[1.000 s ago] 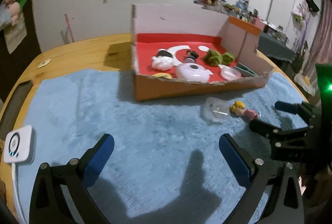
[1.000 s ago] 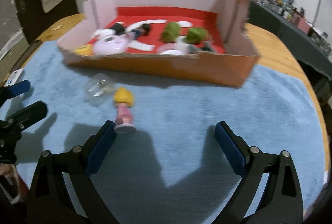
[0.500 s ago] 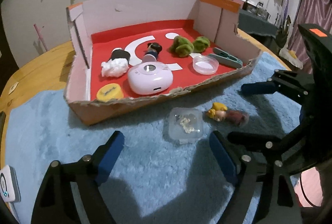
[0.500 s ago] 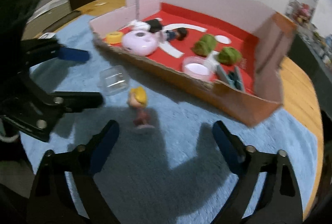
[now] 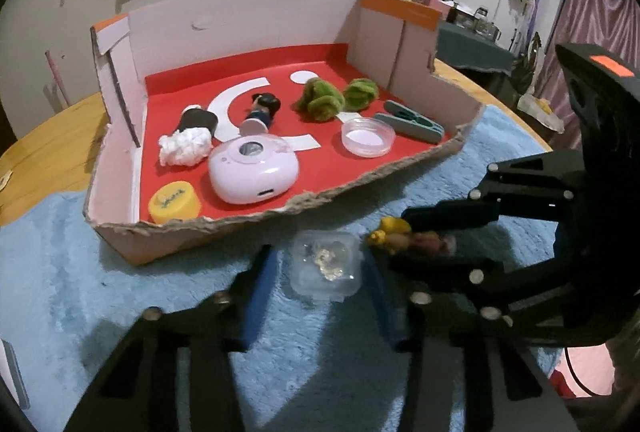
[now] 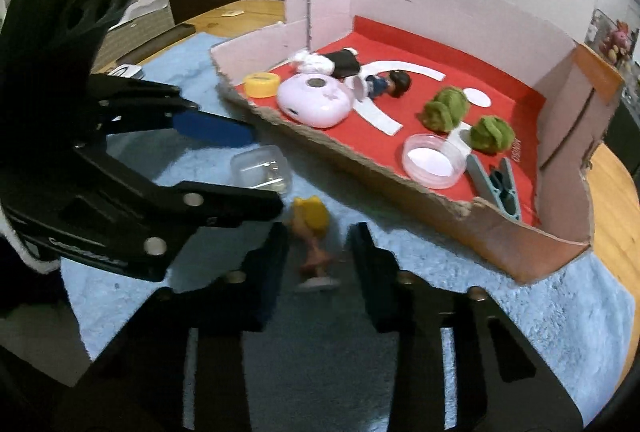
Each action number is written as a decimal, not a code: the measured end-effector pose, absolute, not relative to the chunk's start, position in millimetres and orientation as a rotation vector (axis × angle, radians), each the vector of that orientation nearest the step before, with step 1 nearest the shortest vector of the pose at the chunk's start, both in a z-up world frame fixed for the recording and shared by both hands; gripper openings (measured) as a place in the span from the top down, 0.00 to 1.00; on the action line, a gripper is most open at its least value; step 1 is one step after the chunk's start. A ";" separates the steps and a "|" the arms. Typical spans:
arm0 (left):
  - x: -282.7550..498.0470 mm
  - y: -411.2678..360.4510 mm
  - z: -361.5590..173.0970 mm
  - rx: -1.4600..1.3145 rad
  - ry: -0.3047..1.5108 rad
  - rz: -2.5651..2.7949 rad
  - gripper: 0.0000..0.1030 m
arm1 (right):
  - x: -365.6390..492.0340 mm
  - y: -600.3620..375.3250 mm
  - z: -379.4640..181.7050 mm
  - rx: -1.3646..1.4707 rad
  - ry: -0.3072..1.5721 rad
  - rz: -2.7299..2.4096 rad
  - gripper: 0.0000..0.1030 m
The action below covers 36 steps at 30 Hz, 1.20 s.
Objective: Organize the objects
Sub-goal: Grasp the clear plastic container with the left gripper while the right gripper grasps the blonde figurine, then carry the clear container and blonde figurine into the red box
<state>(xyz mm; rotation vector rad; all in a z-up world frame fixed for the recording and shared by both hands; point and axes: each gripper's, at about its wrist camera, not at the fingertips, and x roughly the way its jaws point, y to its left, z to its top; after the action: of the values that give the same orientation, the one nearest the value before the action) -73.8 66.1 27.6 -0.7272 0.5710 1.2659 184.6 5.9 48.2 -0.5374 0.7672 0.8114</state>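
Observation:
A small clear plastic case (image 5: 326, 267) lies on the blue mat in front of the cardboard box (image 5: 240, 228). My left gripper (image 5: 320, 272) is open, its blue pads on either side of the case. A blonde doll in pink (image 6: 312, 232) lies on the mat just right of the case. My right gripper (image 6: 318, 244) is open and straddles the doll; it also shows in the left wrist view (image 5: 404, 244). The left gripper shows in the right wrist view (image 6: 256, 168) around the case (image 6: 262, 168).
The red-lined box holds a lilac round device (image 5: 254, 168), a yellow cap (image 5: 175, 201), a white tuft (image 5: 185, 148), a dark-haired doll (image 5: 262, 110), two green pompoms (image 5: 320, 98), a clear dish (image 5: 368, 137) and a grey clip (image 5: 412, 120). The mat (image 5: 60, 292) lies on a wooden table (image 5: 48, 148).
Both grippers moved forward and narrowed. The left one now brackets the clear case and the right one brackets the blonde doll. The grippers now sit close beside each other.

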 end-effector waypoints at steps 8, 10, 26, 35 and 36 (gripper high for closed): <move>-75.4 58.6 29.3 -0.723 0.545 1.276 0.65 | 180.1 2.2 50.0 -0.482 0.775 0.807 0.83; -75.3 54.6 32.2 -0.719 0.537 1.271 0.65 | 177.9 0.4 52.3 -0.459 0.767 0.808 0.83; -81.4 18.9 65.5 -0.662 0.467 1.249 0.65 | 144.6 -10.4 87.3 -0.371 0.709 0.842 0.83; -85.4 12.5 66.7 -0.674 0.448 1.247 0.65 | 138.4 -12.5 88.0 -0.343 0.709 0.832 0.83; -85.4 12.0 68.1 -0.669 0.446 1.248 0.65 | 137.9 -12.6 89.7 -0.343 0.704 0.829 0.83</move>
<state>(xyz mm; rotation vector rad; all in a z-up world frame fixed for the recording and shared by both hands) -85.4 12.0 68.1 -0.6695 0.4461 1.2481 137.9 -12.6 89.7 -0.3425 0.7043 0.8285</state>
